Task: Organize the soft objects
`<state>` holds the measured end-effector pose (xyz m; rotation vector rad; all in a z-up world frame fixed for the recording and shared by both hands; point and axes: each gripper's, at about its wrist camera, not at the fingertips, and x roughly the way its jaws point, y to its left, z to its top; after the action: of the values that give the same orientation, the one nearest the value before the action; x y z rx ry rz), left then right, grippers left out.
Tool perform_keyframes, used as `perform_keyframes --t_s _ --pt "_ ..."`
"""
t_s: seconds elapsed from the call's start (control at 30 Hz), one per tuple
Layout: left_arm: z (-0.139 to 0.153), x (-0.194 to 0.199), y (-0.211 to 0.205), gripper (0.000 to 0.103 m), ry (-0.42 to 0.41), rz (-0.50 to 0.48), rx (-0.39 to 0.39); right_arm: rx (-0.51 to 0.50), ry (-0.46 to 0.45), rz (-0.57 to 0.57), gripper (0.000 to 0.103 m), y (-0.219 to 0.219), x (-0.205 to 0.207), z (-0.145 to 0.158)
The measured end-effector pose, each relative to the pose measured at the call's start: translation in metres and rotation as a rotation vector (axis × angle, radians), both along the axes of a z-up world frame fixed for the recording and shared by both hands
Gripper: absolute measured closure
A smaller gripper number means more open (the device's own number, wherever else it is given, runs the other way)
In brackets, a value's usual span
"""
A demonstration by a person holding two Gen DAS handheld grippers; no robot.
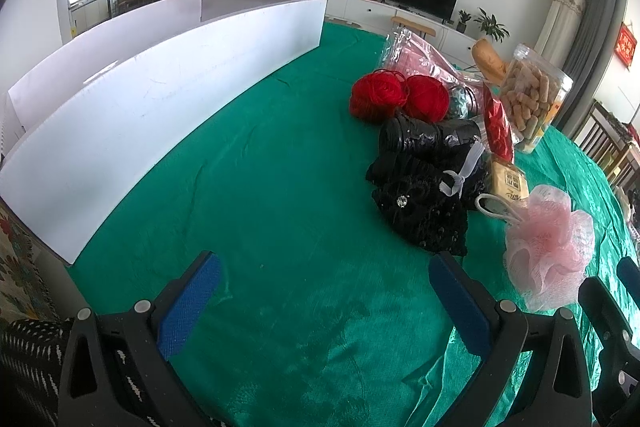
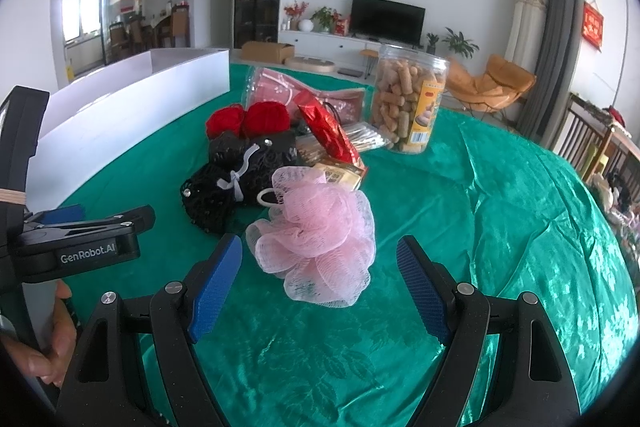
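A pink mesh bath puff (image 2: 316, 243) lies on the green tablecloth (image 2: 500, 211), just ahead of my open right gripper (image 2: 320, 267), whose blue pads flank its near side. Behind it sit a black lace bundle (image 2: 232, 179) with a white ribbon and two red yarn balls (image 2: 248, 119). In the left wrist view the puff (image 1: 548, 243) is at the right, the black bundle (image 1: 424, 203) and the yarn (image 1: 400, 95) further off. My left gripper (image 1: 324, 279) is open over bare cloth. The left gripper (image 2: 64, 223) shows at the right view's left edge, its fingertips foreshortened.
A long white open box (image 1: 160, 107) runs along the table's left side. A clear jar of snacks (image 2: 408, 99), a red foil packet (image 2: 328, 131), a yellow packet (image 2: 340, 175) and a pink bagged item (image 2: 300, 87) stand behind the soft things. Chairs line the right.
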<state>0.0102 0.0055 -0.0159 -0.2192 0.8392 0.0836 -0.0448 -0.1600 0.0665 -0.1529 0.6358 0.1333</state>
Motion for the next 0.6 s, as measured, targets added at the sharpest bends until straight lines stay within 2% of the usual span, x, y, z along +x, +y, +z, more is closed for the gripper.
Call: perform_keyframes --t_s 0.6 --pt "-0.0041 0.0031 0.0023 0.000 0.029 0.002 -0.017 -0.018 0.030 0.018 0.021 -0.0009 0.0084 -0.0022"
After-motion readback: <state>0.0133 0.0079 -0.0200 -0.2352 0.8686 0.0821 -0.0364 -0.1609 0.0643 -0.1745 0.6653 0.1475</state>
